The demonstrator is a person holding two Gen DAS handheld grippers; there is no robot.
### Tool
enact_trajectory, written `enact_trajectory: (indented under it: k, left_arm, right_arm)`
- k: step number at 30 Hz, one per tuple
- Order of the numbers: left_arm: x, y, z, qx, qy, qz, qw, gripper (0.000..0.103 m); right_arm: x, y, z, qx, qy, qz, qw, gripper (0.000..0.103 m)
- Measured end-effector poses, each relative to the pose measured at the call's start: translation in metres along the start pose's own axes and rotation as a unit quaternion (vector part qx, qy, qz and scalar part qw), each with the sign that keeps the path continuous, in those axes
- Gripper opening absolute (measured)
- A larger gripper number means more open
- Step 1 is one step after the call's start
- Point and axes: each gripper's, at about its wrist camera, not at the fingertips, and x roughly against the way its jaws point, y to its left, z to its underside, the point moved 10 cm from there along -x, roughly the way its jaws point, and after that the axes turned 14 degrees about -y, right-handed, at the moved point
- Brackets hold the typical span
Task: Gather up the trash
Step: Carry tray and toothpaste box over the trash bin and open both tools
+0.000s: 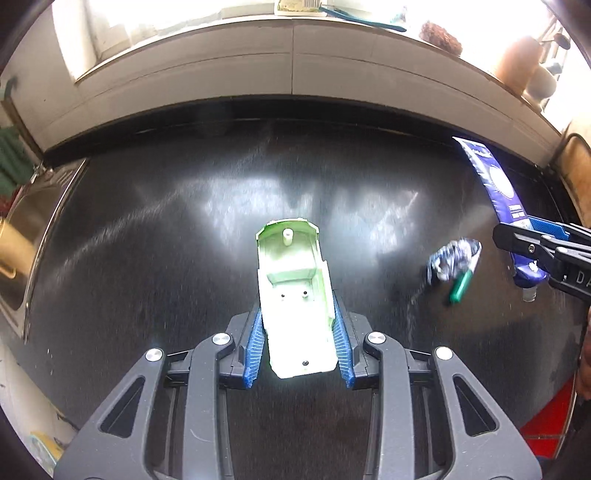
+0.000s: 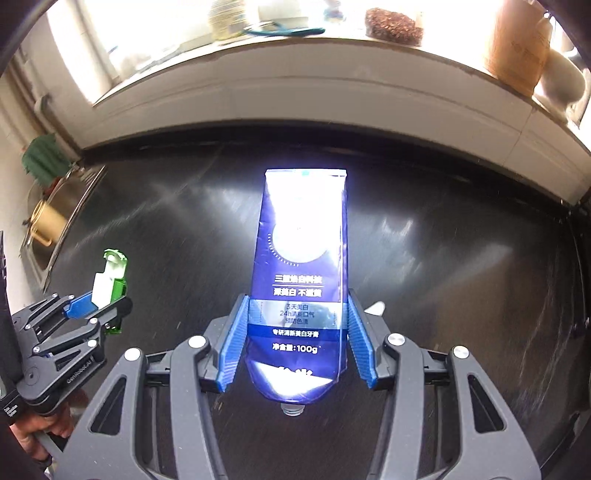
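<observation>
My left gripper (image 1: pixel 300 325) is shut on a pale green plastic shell (image 1: pixel 293 291), held above the black countertop (image 1: pixel 166 258); it also shows at the left of the right wrist view (image 2: pixel 110 280). My right gripper (image 2: pixel 297 317) is shut on a blue toothpaste tube (image 2: pixel 301 273) with no cap, nozzle toward the camera; the tube also shows at the right of the left wrist view (image 1: pixel 498 192). A crumpled blue-white wrapper (image 1: pixel 452 256) and a small green piece (image 1: pixel 460 286) lie on the counter between the two grippers.
A steel sink (image 1: pixel 26 229) with a brass-coloured pot (image 2: pixel 46 221) lies at the left. A tiled ledge (image 1: pixel 295 66) at the back carries a brown scrubber (image 2: pixel 393 24), a wooden jar (image 2: pixel 517 48) and a blue-handled tool (image 1: pixel 364 20).
</observation>
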Motion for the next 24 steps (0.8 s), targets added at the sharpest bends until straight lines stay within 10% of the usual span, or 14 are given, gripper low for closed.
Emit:
enact_trajectory:
  k: [9,24]
  left_arm:
    - [0.032,0.013,0.034,-0.001,0.001,-0.006,1.0,0.033]
    - [0.071,0.06,0.031,0.032,-0.034,-0.055,0.9974,0.033]
  right_arm:
    - [0.024,0.028,0.05,0.003,0.01,-0.008,1.0,0.051]
    - [0.028,0.089,0.034,0.055,-0.005,-0.053,0.997,0.051]
